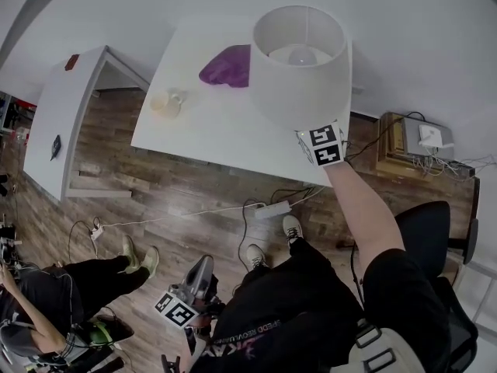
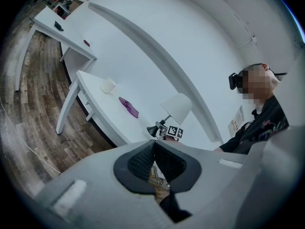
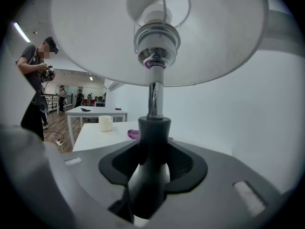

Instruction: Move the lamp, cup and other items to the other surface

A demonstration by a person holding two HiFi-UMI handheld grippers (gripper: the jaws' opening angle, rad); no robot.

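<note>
A lamp with a white shade (image 1: 299,61) hangs above the near white table (image 1: 210,138). My right gripper (image 1: 314,134) is shut on the lamp. In the right gripper view the black neck of the lamp's base (image 3: 152,166) sits clamped between the jaws of the right gripper (image 3: 153,149), with the chrome stem (image 3: 153,94) rising to the shade. On the table stand a cream cup (image 1: 167,102) (image 3: 105,123) and a purple item (image 1: 225,66) (image 3: 133,133). My left gripper (image 1: 200,274) (image 2: 153,147) hangs low by my legs, its pads together, holding nothing.
A second white table (image 1: 54,115) stands to the left, with a small dark object (image 1: 56,146) on it. A power strip (image 1: 272,208) and cables lie on the wooden floor. A wooden cabinet (image 1: 411,142) and a black chair (image 1: 435,231) are at the right. A seated person (image 1: 46,301) is at the lower left.
</note>
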